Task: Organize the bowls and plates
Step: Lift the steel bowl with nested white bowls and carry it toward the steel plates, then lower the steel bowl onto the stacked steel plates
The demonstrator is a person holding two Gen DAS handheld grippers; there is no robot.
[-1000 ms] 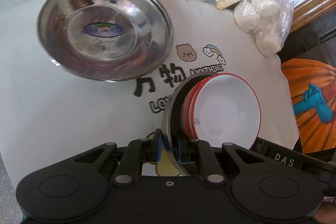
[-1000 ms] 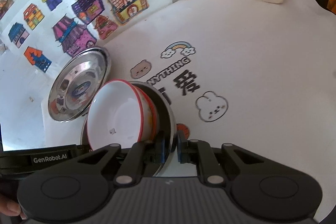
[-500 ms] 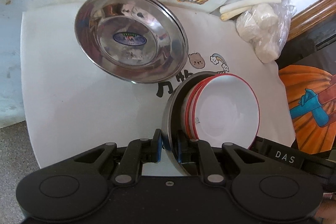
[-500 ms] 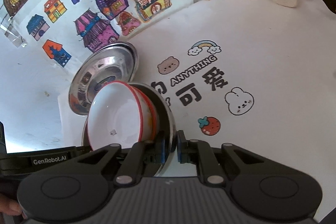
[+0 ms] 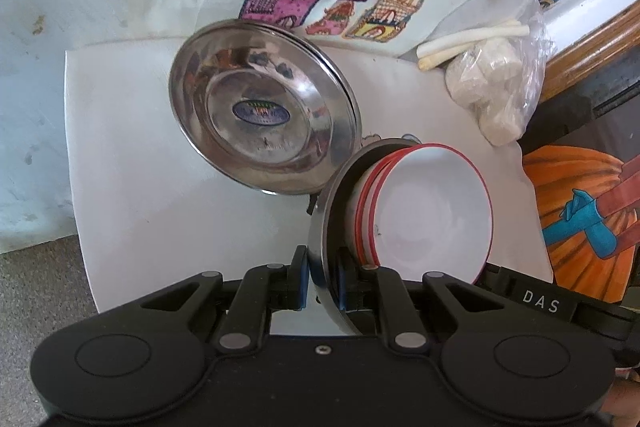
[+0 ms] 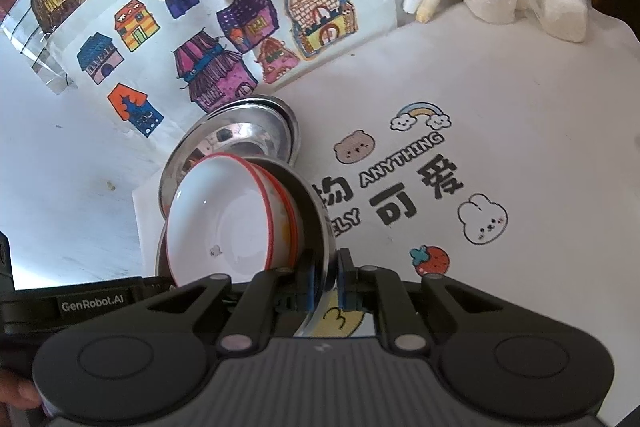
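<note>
A: The steel plate [image 5: 264,107] by the white mat's [image 5: 132,187] far edge looks farther off now.

B: Yes; left claw [image 5: 320,281] and right claw [image 6: 323,281], angled down, each clamp the steel dish's [image 5: 322,239] rim, red-rimmed bowls [image 5: 432,215] inside, above the mat.

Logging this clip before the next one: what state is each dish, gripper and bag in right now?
Left gripper: shut on steel plate rim.
Right gripper: shut on the opposite rim.
Steel plate: held, carrying bowls.
Red-rimmed bowls: nested on the plate.
Steel basin: empty, upright on the mat.
Plastic bag: lying by the mat's corner, white lumps inside.
</note>
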